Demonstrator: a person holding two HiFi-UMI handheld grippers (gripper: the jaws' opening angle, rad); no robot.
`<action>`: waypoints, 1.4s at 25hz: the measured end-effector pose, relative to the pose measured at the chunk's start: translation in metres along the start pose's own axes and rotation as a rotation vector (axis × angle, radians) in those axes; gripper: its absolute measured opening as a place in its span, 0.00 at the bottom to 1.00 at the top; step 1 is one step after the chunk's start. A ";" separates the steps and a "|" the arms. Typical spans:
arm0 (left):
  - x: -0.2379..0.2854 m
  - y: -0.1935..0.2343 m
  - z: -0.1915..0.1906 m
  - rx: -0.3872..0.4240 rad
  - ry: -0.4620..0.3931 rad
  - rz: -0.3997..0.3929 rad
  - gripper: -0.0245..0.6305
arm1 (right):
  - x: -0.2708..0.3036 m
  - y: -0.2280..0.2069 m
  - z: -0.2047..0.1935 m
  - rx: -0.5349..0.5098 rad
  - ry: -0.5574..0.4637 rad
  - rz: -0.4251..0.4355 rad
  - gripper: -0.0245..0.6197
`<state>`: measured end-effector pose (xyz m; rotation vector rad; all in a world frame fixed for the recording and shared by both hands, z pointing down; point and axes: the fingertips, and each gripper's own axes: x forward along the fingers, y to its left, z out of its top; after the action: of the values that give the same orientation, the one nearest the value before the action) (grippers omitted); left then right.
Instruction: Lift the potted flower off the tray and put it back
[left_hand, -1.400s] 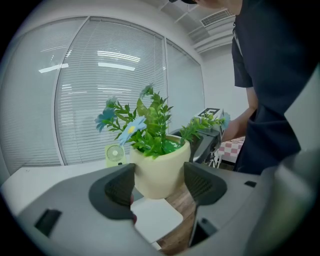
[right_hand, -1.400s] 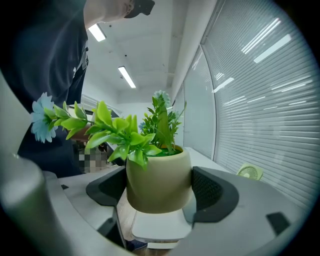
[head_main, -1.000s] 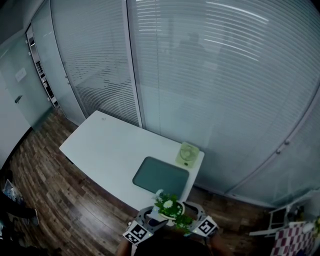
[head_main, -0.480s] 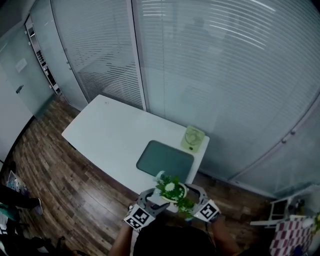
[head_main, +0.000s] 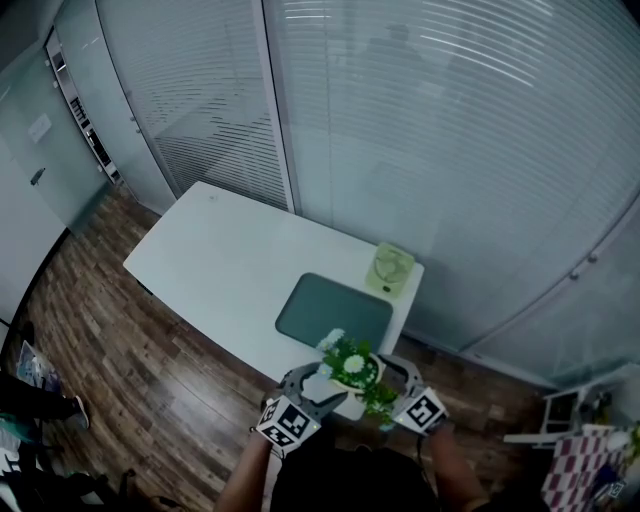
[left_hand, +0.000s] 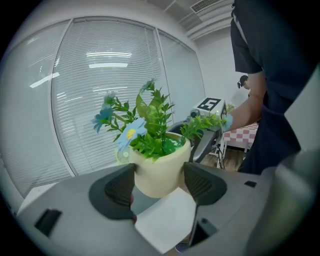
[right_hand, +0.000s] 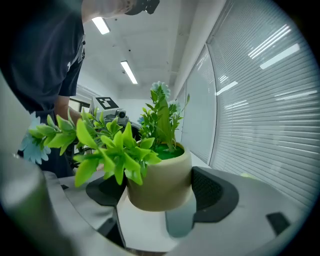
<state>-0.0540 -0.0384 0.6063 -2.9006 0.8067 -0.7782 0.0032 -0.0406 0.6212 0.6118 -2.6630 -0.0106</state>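
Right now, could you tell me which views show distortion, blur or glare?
Head view: barrel distortion bows the blinds. Left gripper view: dark fisheye corners, light reflections glaring on the blinds. Right gripper view: nearest leaves soft, pot sharp.

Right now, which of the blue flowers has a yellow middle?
The pale blue flower lowest down, just above the rim of the cream pot in the left gripper view. The other blue flowers sit higher and show no yellow.

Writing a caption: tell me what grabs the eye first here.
The potted flower hangs clamped between the left gripper and right gripper, above the table's near edge. Beyond it lies a dark tray, with a small green fan at the far edge.
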 end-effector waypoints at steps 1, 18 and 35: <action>0.002 0.002 0.000 -0.004 -0.002 -0.004 0.48 | 0.000 -0.003 0.000 0.001 0.000 -0.005 0.62; 0.045 0.040 -0.014 -0.024 0.015 -0.096 0.48 | 0.026 -0.043 -0.023 0.069 0.042 -0.036 0.62; 0.083 0.063 -0.044 -0.073 0.063 -0.125 0.48 | 0.055 -0.074 -0.048 0.091 0.064 -0.053 0.62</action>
<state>-0.0436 -0.1295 0.6722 -3.0307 0.6775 -0.8727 0.0077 -0.1272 0.6798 0.6991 -2.5966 0.1135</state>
